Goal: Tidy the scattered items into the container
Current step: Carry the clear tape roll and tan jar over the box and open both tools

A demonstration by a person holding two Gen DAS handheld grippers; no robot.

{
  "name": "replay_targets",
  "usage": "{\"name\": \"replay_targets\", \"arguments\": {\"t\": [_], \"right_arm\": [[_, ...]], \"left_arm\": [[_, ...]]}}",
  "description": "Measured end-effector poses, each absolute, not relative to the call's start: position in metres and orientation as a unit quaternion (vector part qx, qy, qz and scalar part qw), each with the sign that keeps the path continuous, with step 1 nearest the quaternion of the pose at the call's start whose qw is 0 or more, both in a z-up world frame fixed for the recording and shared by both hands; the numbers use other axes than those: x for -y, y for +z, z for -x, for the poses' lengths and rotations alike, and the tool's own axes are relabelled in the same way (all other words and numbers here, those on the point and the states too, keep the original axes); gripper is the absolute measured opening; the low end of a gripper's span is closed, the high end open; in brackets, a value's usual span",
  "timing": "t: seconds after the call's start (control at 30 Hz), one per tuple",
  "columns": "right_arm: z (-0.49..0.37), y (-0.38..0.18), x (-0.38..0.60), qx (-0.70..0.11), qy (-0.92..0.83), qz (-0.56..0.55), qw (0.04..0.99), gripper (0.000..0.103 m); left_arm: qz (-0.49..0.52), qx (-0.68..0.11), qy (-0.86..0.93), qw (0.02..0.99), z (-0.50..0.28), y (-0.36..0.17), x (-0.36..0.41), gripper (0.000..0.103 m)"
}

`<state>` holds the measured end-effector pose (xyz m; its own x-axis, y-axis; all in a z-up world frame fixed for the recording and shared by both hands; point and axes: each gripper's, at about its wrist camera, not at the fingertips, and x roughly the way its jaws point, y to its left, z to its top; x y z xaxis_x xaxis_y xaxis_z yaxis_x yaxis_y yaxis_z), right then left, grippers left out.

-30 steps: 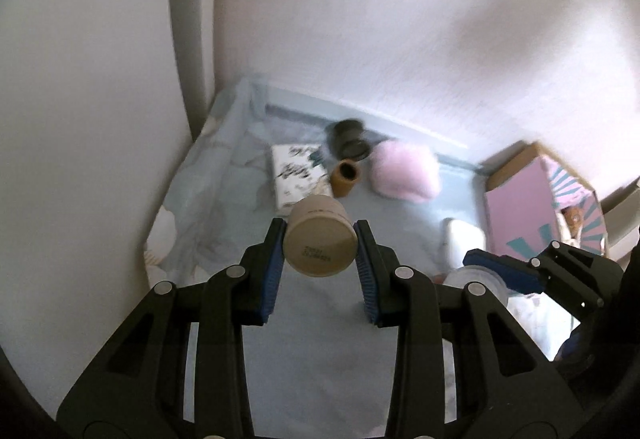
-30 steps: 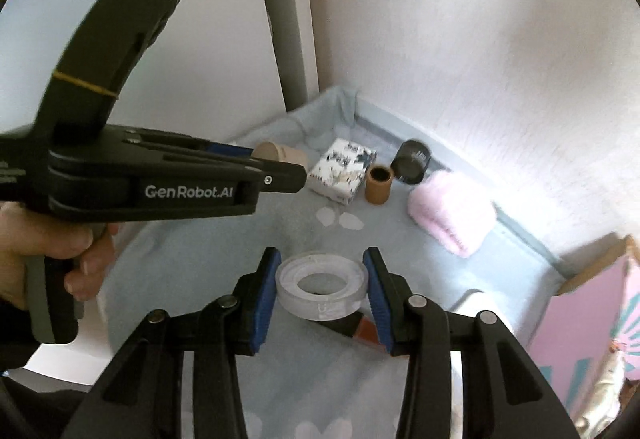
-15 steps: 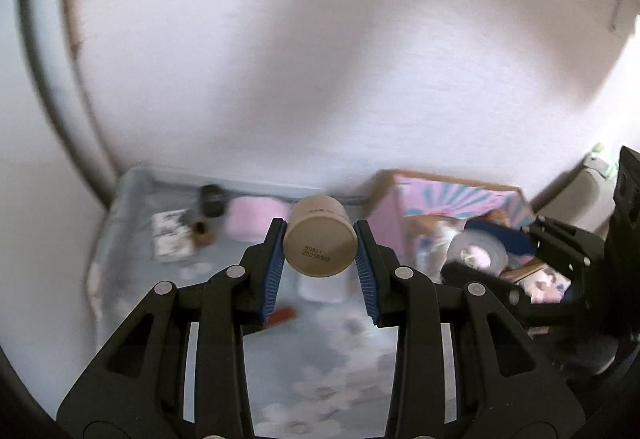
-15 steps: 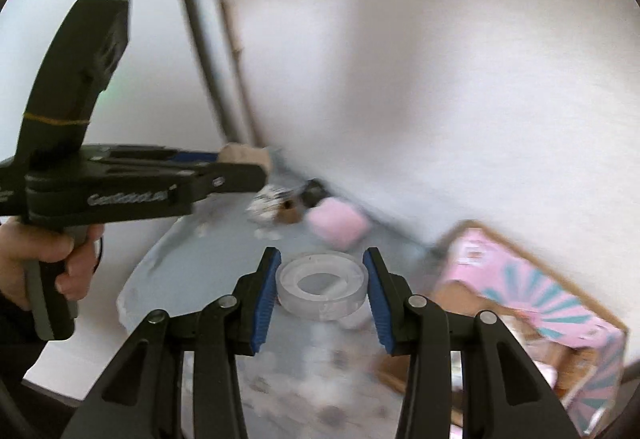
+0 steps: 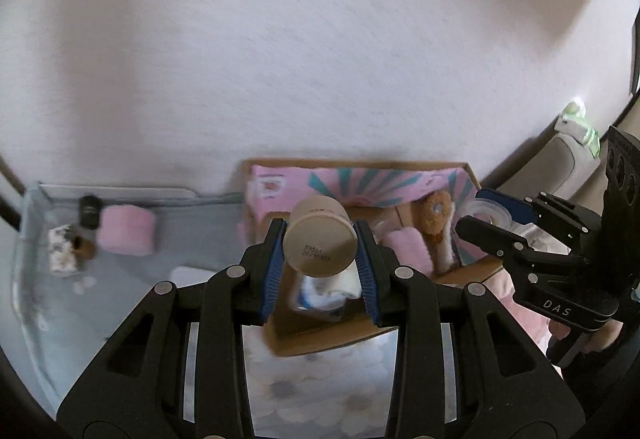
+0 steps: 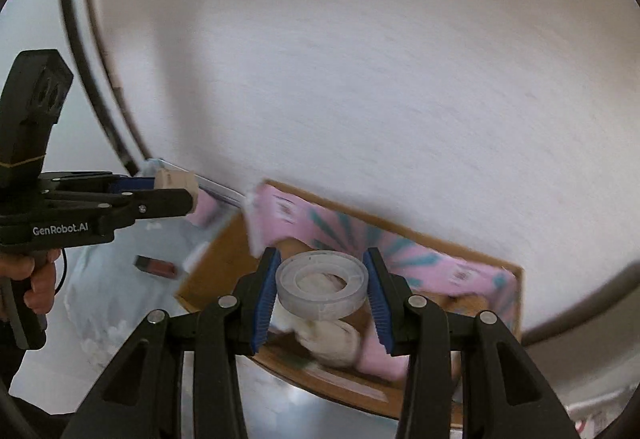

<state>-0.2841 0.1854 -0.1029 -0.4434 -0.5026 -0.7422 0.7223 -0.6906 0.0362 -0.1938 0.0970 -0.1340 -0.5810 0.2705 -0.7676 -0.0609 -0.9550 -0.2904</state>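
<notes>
The left gripper [image 5: 320,259] clamps a tan cardboard cylinder [image 5: 319,241], and the right gripper [image 6: 322,291] clamps a clear plastic tape ring [image 6: 322,289]; both hang above the open pink-lined cardboard box [image 6: 516,279]. Farther left, a pink fluffy pad [image 5: 127,235] lies on the blue cloth [image 5: 200,231].

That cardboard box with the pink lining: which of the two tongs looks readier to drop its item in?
The right tongs: their clear tape ring hangs over the box interior, while the left tongs hold the tan cylinder nearer the box's edge.

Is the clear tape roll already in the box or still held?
Still held: the right tongs clamp the tape roll above the cardboard box.
</notes>
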Motion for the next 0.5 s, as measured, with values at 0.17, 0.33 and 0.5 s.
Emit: {"name": "replay_targets", "arguments": {"t": [0.17, 0.33, 0.5], "right_arm": [[0.300, -0.118, -0.213, -0.132, -0.834, -0.405, 0.351, 0.039], [0.306, -0.131, -0.237, -0.126, -0.825, -0.428, 0.346, 0.039], [0.310, -0.145, -0.239, -0.125, -0.820, -0.437, 0.349, 0.039]], "left_arm": [[0.467, 0.104, 0.873, 0.101, 0.205, -0.152, -0.121, 0.031], [0.479, 0.096, 0.867, 0.101, 0.212, -0.164, -0.136, 0.031], [0.479, 0.093, 0.867, 0.098, 0.215, -0.166, -0.136, 0.031]]}}
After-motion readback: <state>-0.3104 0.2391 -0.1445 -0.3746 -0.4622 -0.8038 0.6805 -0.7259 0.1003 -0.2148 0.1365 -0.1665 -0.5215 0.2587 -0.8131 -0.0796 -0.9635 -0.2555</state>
